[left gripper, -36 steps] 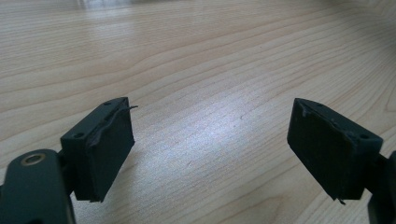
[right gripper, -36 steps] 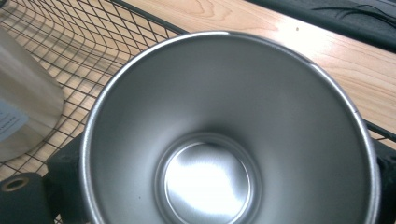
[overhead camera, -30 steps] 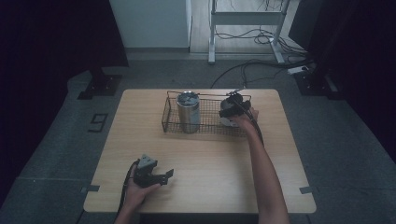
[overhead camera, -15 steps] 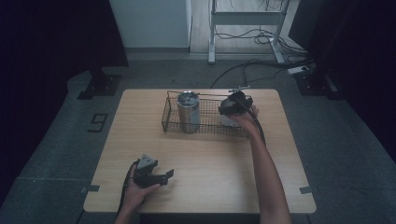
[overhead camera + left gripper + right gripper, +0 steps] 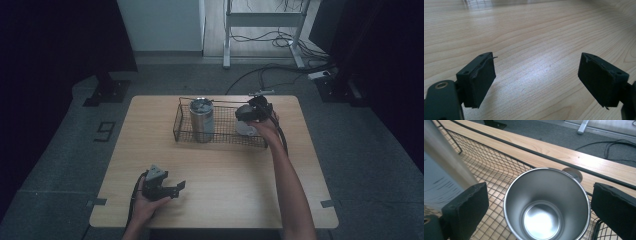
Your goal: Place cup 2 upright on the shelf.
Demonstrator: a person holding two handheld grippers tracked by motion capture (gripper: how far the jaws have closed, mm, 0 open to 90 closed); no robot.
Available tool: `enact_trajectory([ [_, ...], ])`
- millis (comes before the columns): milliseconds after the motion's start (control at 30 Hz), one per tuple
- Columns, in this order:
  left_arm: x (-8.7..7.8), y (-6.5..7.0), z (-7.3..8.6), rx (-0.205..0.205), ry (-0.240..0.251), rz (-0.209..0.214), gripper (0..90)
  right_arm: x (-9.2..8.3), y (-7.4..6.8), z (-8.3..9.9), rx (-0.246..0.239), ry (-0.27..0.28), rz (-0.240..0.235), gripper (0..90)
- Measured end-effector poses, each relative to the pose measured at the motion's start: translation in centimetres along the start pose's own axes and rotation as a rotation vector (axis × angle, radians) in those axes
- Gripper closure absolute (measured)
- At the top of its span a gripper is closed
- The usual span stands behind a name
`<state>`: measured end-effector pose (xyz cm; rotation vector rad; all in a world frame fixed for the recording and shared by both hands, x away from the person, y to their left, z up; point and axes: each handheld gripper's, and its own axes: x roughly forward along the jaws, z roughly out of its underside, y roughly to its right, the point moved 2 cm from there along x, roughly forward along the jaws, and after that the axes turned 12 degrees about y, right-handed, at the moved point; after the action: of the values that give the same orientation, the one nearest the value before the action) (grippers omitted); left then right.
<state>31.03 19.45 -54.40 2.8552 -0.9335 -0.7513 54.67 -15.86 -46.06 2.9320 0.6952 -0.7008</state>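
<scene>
Left gripper [image 5: 176,188] sat at the near edge of the wooden table [image 5: 235,200], held low in the person's left hand [image 5: 145,205] and pointing to the right across the tabletop. Its own view showed the jaws well apart with nothing but bare wood between them, so open and empty. Further back, a black wire basket [image 5: 220,140] stood on the far half of the table. Inside it, at the left end, was a tall steel tumbler [image 5: 201,120], upright. At the right end was a shorter steel cup [image 5: 546,205], also upright, mouth up, empty inside, resting on the basket mesh. Right gripper [image 5: 246,116] hung just above that cup, pointing down into the basket, with the person's right arm [image 5: 290,190] stretched across the table to it. In the right gripper view the two pads stood either side of the cup rim, clear of it, no contact. The jaws had just been closing a little with the cup between them, but they were not gripping: open, nothing held. The tumbler wall was near the left-hand pad. Beyond the table were grey floor and loose cables [image 5: 260,75].
</scene>
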Motion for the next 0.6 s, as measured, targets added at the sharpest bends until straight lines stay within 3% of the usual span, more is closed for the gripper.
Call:
enact_trajectory([
  [67, -0.1, 0.0, -0.1, 0.0, 0.003, -0.001, 14.6, -0.5, -0.2, 0.0, 0.004, 0.026, -0.01, 4.9],
  [300, 0.0, 0.0, -0.1, 0.004, 0.0, -0.005, 14.6, -1.8, -0.4, 0.2, -0.011, 0.036, -0.015, 5.3],
  [600, 0.2, 0.5, -0.1, 0.012, -0.008, -0.003, 14.6, -4.9, -0.4, 1.3, 0.001, 0.092, -0.043, 8.6],
])
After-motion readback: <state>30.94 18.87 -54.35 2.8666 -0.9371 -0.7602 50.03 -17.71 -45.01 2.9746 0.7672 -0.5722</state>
